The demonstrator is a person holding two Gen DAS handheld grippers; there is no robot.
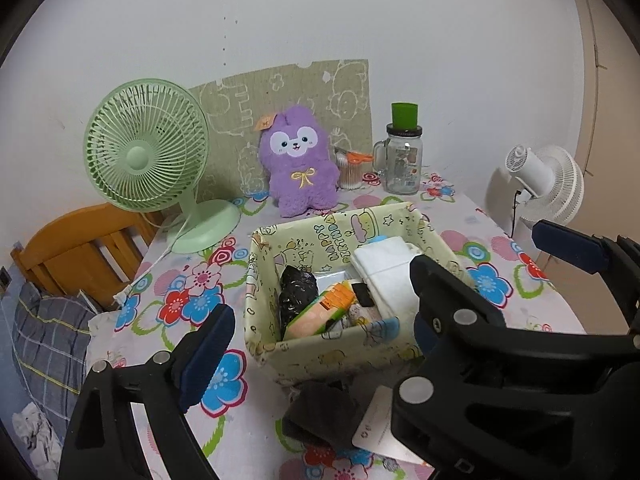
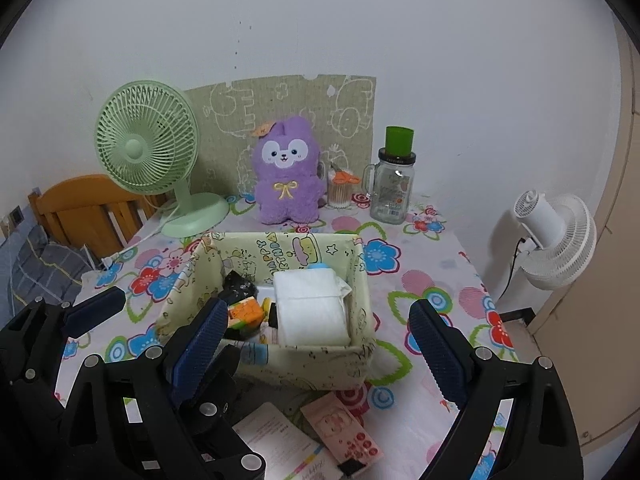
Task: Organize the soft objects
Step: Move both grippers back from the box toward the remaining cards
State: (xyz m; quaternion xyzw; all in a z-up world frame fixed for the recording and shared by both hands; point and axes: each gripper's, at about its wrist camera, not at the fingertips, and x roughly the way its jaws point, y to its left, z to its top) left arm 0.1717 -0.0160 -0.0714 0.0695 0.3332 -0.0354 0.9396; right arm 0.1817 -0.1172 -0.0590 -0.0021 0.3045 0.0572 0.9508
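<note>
Left wrist view, left gripper (image 1: 320, 332) jaws spread wide, empty, fabric basket (image 1: 344, 344) at centre holding folded white cloth (image 1: 388, 268), black bag (image 1: 298, 292), orange packet (image 1: 328, 308); right wrist view, right gripper (image 2: 320, 344) gaping, empty, basket lower centre, plush toy (image 2: 286, 176) above it, glass jar (image 2: 390, 188) right.

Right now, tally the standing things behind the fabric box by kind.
Fans: 1, green fan
Plush toys: 1, purple plush
Glass jars: 1, lidded mug jar
Cotton swab tubs: 1, swab tub
Total: 4

White wall (image 2: 440, 40), flowered tablecloth (image 2: 424, 280), wooden chair (image 1: 80, 248), green desk fan (image 1: 146, 156), white fan (image 2: 556, 236)
</note>
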